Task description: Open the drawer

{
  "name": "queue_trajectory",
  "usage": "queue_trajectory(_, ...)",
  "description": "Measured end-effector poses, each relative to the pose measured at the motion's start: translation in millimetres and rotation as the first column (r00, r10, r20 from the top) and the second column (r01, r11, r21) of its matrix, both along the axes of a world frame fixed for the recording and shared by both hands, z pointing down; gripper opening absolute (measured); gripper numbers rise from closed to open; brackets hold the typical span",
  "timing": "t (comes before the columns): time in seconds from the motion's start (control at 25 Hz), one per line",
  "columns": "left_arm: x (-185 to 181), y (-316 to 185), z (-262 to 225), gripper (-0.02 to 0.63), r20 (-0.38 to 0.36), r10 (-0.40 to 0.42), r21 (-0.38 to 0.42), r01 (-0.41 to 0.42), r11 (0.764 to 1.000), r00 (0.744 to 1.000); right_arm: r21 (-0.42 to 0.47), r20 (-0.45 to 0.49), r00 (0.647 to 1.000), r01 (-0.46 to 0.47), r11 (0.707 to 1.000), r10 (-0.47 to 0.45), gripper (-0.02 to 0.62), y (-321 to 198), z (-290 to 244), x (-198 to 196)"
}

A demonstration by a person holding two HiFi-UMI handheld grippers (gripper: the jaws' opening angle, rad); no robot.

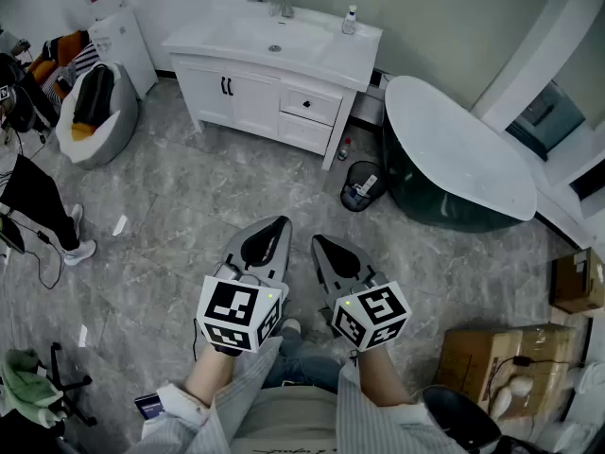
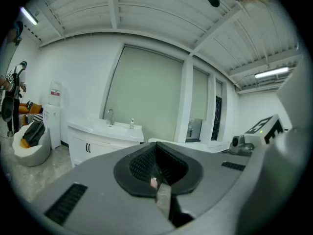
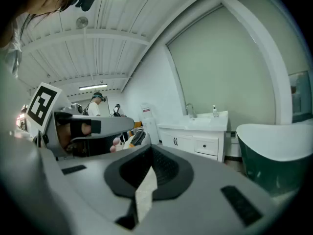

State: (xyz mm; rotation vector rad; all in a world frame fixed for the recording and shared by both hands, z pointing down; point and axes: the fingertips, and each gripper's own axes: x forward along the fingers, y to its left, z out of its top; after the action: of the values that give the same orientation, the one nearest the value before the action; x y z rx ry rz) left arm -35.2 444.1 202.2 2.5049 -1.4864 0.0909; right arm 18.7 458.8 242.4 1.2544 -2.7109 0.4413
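Note:
The white vanity stands against the far wall, well ahead of me. Its two drawers sit at the right under the sink; the upper drawer has a black knob and is closed. That drawer also shows in the right gripper view, and the vanity appears far off in the left gripper view. My left gripper and right gripper hover side by side over the floor near my body, pointing toward the vanity. Both have their jaws together with nothing between them.
A dark green bathtub stands right of the vanity, with a small black bin between them. A white beanbag and a water dispenser are at the left, where a person's leg shows. Cardboard boxes lie at the lower right.

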Motion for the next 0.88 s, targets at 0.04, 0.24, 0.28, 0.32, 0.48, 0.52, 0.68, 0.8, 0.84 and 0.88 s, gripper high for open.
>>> queue_trajectory(0.04, 1.2, -1.1, -0.1, 0.017, -0.001, -0.002, 0.002, 0.002, 1.000, 1.000, 0.003, -0.001, 1.000, 0.003, 1.000, -0.003, 0.003, -1.0, -0.4, 0.8)
queue_trajectory(0.24, 8.4, -4.2, 1.4, 0.017, 0.001, -0.007, 0.007, 0.007, 1.000, 1.000, 0.006, 0.002, 1.000, 0.011, 1.000, -0.011, 0.005, -4.4, 1.6, 5.7)
queue_trajectory(0.28, 9.3, -4.8, 1.2, 0.017, 0.001, -0.008, 0.008, 0.008, 1.000, 1.000, 0.005, 0.004, 1.000, 0.011, 1.000, -0.011, 0.005, -4.7, 2.0, 6.4)
queue_trajectory(0.32, 9.9, -5.5, 0.9, 0.017, 0.002, -0.010, 0.008, 0.010, 1.000, 1.000, 0.004, 0.006, 1.000, 0.011, 1.000, -0.011, 0.005, -5.1, 2.2, 7.1)
queue_trajectory(0.48, 9.8, -6.7, -1.0, 0.017, 0.003, -0.021, 0.010, 0.021, 1.000, 1.000, -0.005, 0.017, 1.000, 0.014, 1.000, -0.014, 0.005, -6.5, 3.2, 10.3)
queue_trajectory(0.52, 8.9, -6.4, -1.3, 0.017, 0.003, -0.025, 0.010, 0.025, 1.000, 1.000, -0.010, 0.020, 1.000, 0.014, 1.000, -0.014, 0.005, -6.8, 4.2, 11.0)
queue_trajectory(0.68, 4.6, -2.0, -1.7, 0.017, 0.005, -0.048, 0.010, 0.048, 0.999, 0.999, -0.025, 0.034, 0.999, 0.019, 1.000, -0.018, 0.005, -4.0, 6.8, 14.5)
queue_trajectory(0.8, -0.4, -0.5, -1.3, 0.017, 0.009, -0.068, 0.012, 0.068, 0.998, 0.998, -0.033, 0.040, 0.999, 0.028, 0.999, -0.027, 0.005, -2.3, 9.6, 14.8)
queue_trajectory(0.84, -2.4, -0.9, -1.0, 0.017, 0.010, -0.075, 0.011, 0.075, 0.997, 0.997, -0.037, 0.040, 0.999, 0.031, 0.999, -0.030, 0.005, -2.1, 10.8, 14.7)
queue_trajectory(0.88, -4.8, -1.4, -0.9, 0.017, 0.010, -0.082, 0.010, 0.082, 0.997, 0.997, -0.040, 0.039, 0.999, 0.035, 0.999, -0.033, 0.005, -2.0, 11.8, 14.3)
